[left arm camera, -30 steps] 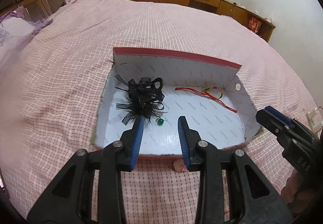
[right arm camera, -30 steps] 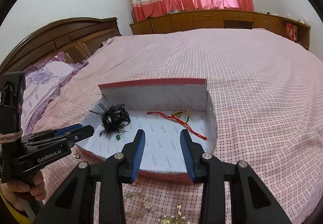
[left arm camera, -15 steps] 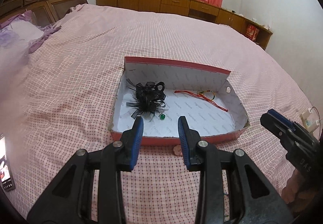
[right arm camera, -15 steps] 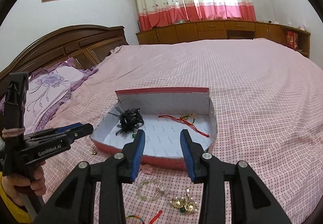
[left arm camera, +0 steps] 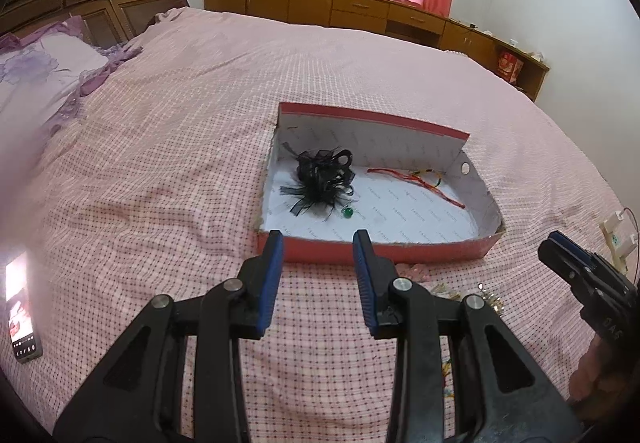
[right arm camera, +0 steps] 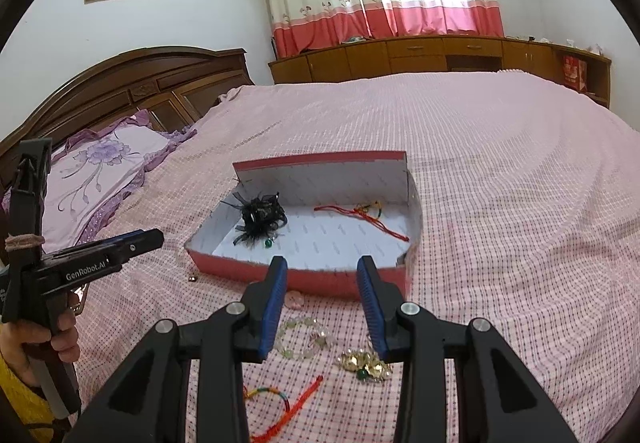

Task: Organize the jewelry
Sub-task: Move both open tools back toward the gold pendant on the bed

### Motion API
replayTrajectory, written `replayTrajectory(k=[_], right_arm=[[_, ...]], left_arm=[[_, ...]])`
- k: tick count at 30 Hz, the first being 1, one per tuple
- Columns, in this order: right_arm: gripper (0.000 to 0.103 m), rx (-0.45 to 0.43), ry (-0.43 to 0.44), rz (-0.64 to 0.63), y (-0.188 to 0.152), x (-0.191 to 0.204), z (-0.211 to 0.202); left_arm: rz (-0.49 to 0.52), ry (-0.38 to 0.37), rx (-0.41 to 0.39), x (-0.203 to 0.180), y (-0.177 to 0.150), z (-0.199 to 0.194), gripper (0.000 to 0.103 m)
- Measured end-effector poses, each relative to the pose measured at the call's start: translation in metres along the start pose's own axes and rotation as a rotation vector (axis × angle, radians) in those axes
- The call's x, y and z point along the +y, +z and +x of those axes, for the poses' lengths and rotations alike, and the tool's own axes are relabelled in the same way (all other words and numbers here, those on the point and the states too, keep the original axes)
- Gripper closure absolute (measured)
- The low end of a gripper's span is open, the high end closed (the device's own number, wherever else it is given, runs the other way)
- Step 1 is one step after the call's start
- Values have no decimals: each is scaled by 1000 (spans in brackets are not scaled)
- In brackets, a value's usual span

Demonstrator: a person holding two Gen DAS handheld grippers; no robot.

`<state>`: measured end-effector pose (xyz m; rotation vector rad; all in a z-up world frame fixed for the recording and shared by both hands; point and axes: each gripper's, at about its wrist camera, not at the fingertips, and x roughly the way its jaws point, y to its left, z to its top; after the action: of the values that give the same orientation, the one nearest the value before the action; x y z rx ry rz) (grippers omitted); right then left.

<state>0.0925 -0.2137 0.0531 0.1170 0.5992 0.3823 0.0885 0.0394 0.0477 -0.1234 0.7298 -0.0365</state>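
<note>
1. Hovering over the pink checked bedspread [right arm camera: 500, 203], both grippers point down and forward at the red box [right arm camera: 320, 281], and both are empty: the left gripper [left arm camera: 318, 271] and the right gripper [right arm camera: 322, 301] each have their blue pads spread apart with nothing between them.
2. Loose jewelry lies on the bedspread just in front of the box's near wall, on the person's side. In the right wrist view a pale bead bracelet [right arm camera: 306, 335] sits directly between and below the right gripper's jaws, a gold ornament with a green stone [right arm camera: 366, 363] lies just to its right, and a red cord bracelet [right arm camera: 288, 407] lies nearer the camera, its long axis running diagonally from lower left to upper right.
3. The right gripper looks the nearer of the two to these pieces; in the left wrist view they show only at the right, behind that gripper's arm.
4. Inside the box already: a black ribbon hairpiece [left arm camera: 324, 181] at the left, a small green bead [left arm camera: 347, 212] just beside it, and a red string bracelet [left arm camera: 416, 181] toward the right.
5. My judgement: the next pick is down and slightly back, then a carry over the box's low near wall, the only obstacle.
6. A phone [left arm camera: 22, 309] lies well off to the left.
</note>
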Motion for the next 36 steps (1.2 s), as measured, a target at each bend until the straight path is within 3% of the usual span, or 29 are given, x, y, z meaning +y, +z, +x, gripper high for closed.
replayTrajectory(k=[18, 26, 36], right_arm=[[64, 100, -29, 58, -41, -23, 14], [64, 170, -55, 51, -58, -30, 32], [95, 213, -69, -15, -70, -27, 49]], left_arm=[[-22, 19, 90, 13, -29, 27, 76], [-23, -14, 133, 5, -37, 42, 76], [17, -49, 155, -21, -38, 56, 76]])
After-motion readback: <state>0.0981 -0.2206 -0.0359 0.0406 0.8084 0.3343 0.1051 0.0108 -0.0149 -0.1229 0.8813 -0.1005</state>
